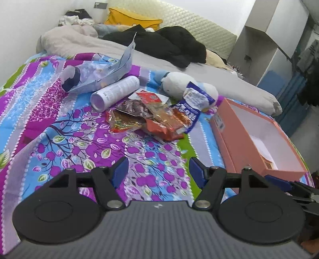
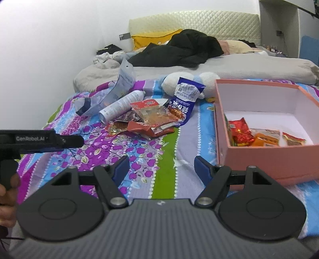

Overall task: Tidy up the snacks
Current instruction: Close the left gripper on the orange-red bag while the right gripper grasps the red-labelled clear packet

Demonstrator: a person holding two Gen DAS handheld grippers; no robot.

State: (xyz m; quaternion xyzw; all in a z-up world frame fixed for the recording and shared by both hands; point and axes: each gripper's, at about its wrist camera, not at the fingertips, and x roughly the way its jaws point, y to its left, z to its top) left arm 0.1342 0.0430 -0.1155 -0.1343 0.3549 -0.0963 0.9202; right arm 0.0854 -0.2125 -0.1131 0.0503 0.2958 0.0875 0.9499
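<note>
Now | white cylindrical can (image 2: 122,105) lies on its side on the floral quilt (image 2: 83,143), long axis running from near-left to far-right | crinkly foil snack packets (image 2: 153,119) heaped just beside it (glossy reds, one blue) | pink cardboard box (image 2: 265,159) at right holds more packets | left gripper (image 1: 158,169) and right gripper (image 2: 161,167) both spread wide, nothing held.

pink box (image 2: 267,159), purple floral blanket (image 1: 79,143), yellow pillow (image 1: 131,19)

Both wrist cams low over bed, facing headboard (image 2: 195,22), sharing snack pile (image 1: 151,117).
</note>
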